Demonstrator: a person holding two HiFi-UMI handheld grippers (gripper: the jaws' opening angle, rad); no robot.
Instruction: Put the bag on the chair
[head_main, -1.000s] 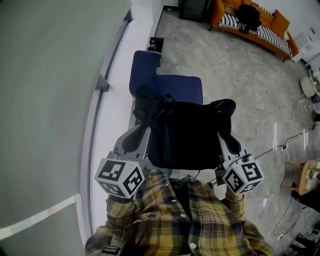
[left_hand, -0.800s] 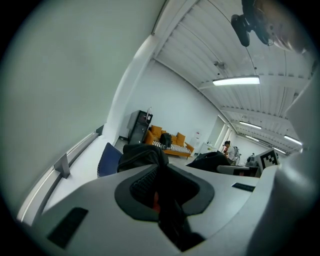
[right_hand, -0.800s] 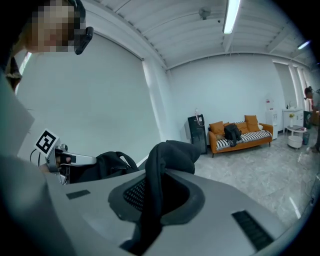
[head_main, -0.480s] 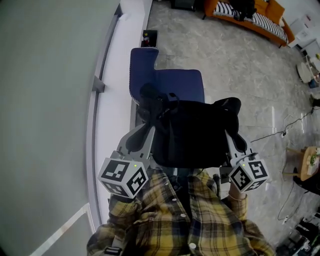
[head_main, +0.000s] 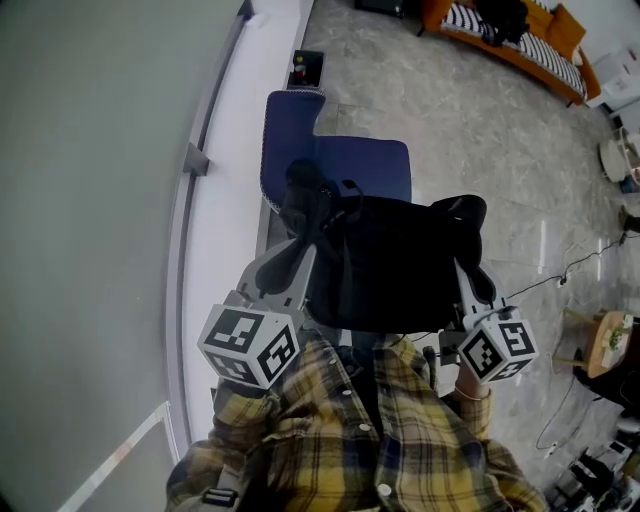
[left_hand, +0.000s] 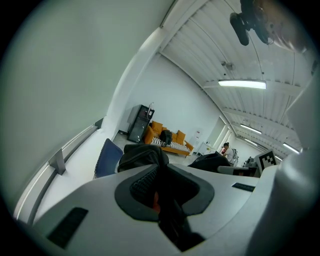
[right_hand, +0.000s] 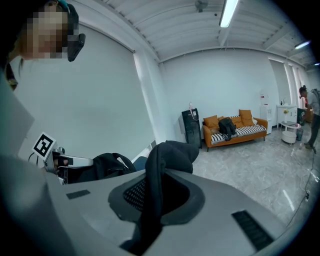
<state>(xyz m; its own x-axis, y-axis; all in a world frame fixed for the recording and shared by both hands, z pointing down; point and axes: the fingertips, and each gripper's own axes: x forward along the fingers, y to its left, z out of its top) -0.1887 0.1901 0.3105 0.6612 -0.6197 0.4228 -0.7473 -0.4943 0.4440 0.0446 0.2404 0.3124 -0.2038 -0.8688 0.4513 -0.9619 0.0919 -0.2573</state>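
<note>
In the head view a black bag (head_main: 385, 265) hangs between my two grippers, just above the seat of a blue chair (head_main: 362, 168) that stands by the wall. My left gripper (head_main: 303, 228) is shut on the bag's left top edge. My right gripper (head_main: 466, 232) is shut on its right top edge. In the left gripper view the jaws (left_hand: 161, 187) pinch black fabric, with the bag (left_hand: 142, 155) bunched beyond them and the chair (left_hand: 107, 157) behind. In the right gripper view the jaws (right_hand: 156, 192) clamp a fold of the bag (right_hand: 170, 152).
A white ledge with a rail (head_main: 215, 200) runs along the wall left of the chair. An orange sofa (head_main: 520, 45) holding a black backpack stands at the far side. A cable (head_main: 560, 280) and a small round table (head_main: 610, 345) lie to the right. A person (right_hand: 311, 117) stands far right.
Both grippers have carried the bag a little forward over the chair seat and slightly lower. Both grips look the same as before.
</note>
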